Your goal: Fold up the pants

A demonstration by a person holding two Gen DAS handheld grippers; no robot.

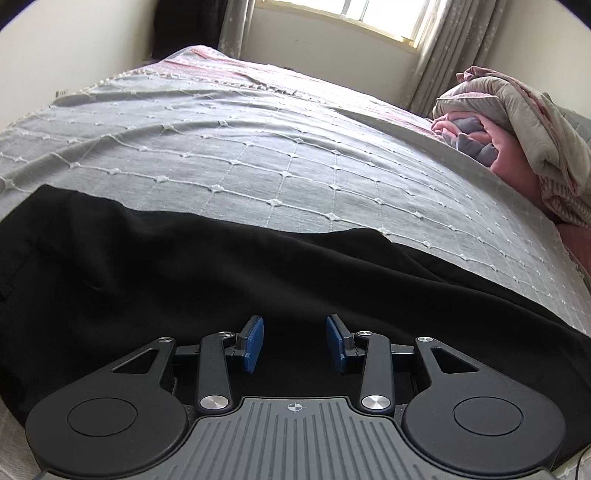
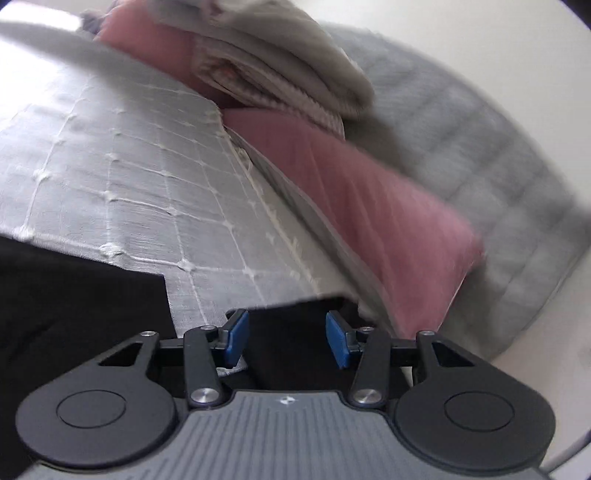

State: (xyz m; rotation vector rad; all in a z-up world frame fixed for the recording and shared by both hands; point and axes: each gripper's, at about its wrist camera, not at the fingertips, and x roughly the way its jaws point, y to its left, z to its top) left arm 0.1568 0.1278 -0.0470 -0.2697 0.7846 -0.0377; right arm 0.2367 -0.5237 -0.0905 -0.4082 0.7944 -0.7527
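- Two grippers hover over black pants (image 1: 221, 280) spread flat on the grey bedspread (image 1: 240, 155), ready for folding.
- The left gripper (image 1: 294, 341) is spread, empty, above mid-cloth.
- The right gripper (image 2: 287, 338) is spread, nothing pinched, near a hem edge (image 2: 306, 306) at 12 o'clock, likely to grab it.

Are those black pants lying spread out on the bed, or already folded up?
Cannot tell. The black pants lie flat across the grey bedspread, but their full outline runs off both views.

Pants (image 1: 221, 280) on bedspread (image 1: 221, 155), bedding pile (image 1: 517, 122) right, window (image 1: 354, 14) behind
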